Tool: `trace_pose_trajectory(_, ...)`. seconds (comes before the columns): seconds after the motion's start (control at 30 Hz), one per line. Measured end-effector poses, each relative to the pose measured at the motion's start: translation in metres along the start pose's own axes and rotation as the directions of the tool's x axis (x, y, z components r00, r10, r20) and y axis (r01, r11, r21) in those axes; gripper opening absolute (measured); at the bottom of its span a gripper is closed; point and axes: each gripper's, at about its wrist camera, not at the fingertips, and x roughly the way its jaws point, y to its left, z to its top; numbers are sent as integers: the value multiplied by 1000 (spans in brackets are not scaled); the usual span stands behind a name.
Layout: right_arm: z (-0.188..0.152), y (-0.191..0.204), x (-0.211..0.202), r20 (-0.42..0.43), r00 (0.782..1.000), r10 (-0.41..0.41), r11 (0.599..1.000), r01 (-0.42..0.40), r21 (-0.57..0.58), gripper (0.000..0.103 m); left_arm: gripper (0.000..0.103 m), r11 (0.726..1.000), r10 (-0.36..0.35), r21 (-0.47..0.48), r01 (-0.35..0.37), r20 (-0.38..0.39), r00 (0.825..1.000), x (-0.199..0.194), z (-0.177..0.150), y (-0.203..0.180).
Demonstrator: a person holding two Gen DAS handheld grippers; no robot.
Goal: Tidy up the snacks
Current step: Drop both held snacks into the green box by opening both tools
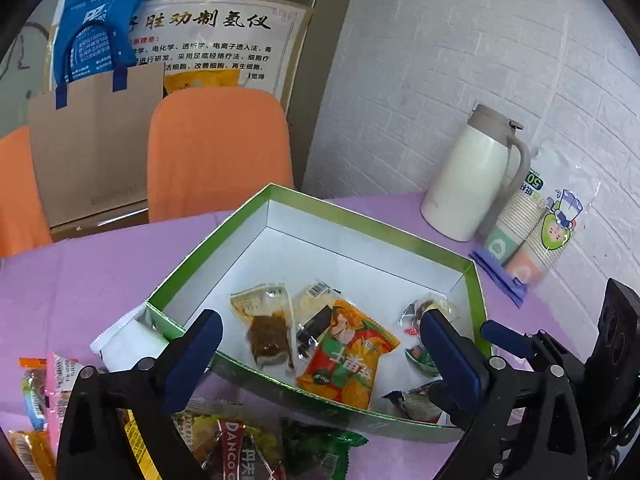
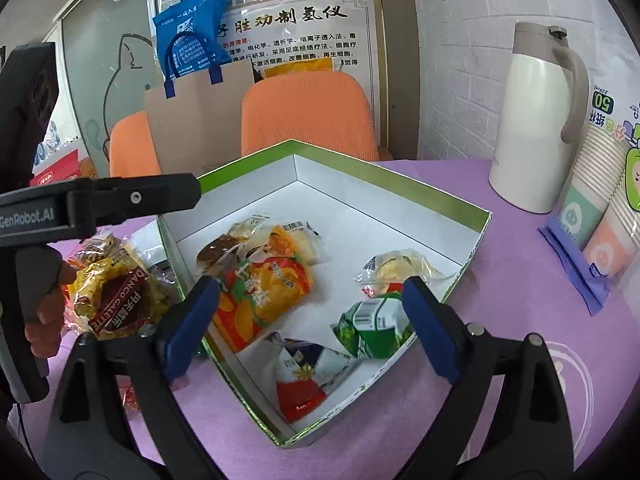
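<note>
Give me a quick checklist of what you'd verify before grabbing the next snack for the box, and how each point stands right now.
1. Left gripper open and holding nothing: ok.
2. Right gripper open and holding nothing: ok.
3. Green box has free floor for more: ok, its far half is bare.
4. Snacks left outside the box: ok, the DANCO packet and others lie on the purple tablecloth.
5. Thermos and paper cups clear of the box: ok, they stand apart.
6. Which snack comes next: cannot tell.
</note>
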Motion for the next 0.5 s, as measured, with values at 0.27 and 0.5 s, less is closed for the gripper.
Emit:
trace_pose_trajectory(0.27,3,13,-25,28,1000,4,1000,-4,4,99,101,999,35,32,-36,44,998,-33,-5,-10)
trace_pose_trajectory(0.5,2,33,-59,70,997,27,999,-26,-22,101,101,998,39,40,-43,93,995,-76,-17,-17)
